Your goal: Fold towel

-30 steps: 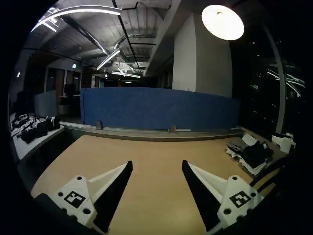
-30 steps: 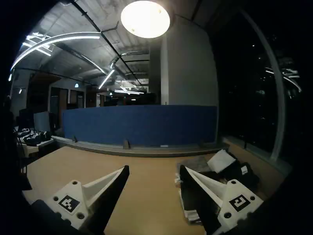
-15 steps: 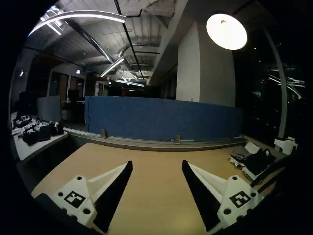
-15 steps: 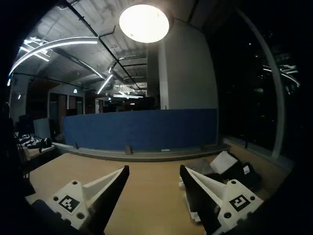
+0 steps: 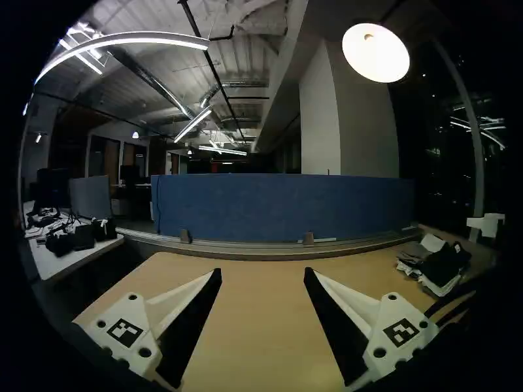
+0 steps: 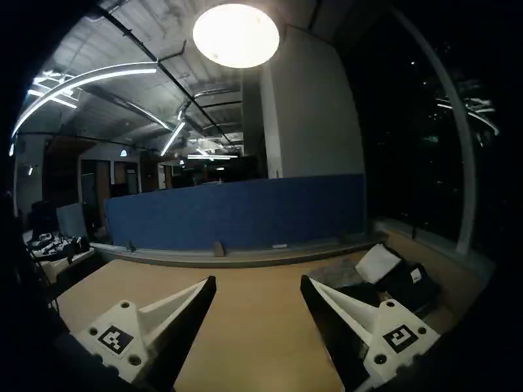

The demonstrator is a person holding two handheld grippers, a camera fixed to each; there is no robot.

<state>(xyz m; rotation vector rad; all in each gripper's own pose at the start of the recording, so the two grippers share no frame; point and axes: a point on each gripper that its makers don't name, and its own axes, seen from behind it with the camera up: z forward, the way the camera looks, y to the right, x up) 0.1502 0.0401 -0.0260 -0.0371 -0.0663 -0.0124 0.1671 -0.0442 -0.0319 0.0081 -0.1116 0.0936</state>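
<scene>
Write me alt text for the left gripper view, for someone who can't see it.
The left gripper, open and holding nothing, hangs above a wooden table. A pile of dark and light cloths lies on the table at the right of the picture. Behind the table stands a blue divider, with a round lamp lit overhead.

The left hand-held gripper pitched upward: the blue partition sat lower in the left gripper view, and the cloth pile moved toward the far right. The right hand-held gripper also pitched upward and rolled slightly. The cloth pile, previously behind its right finger, stood clear and farther right.
</scene>
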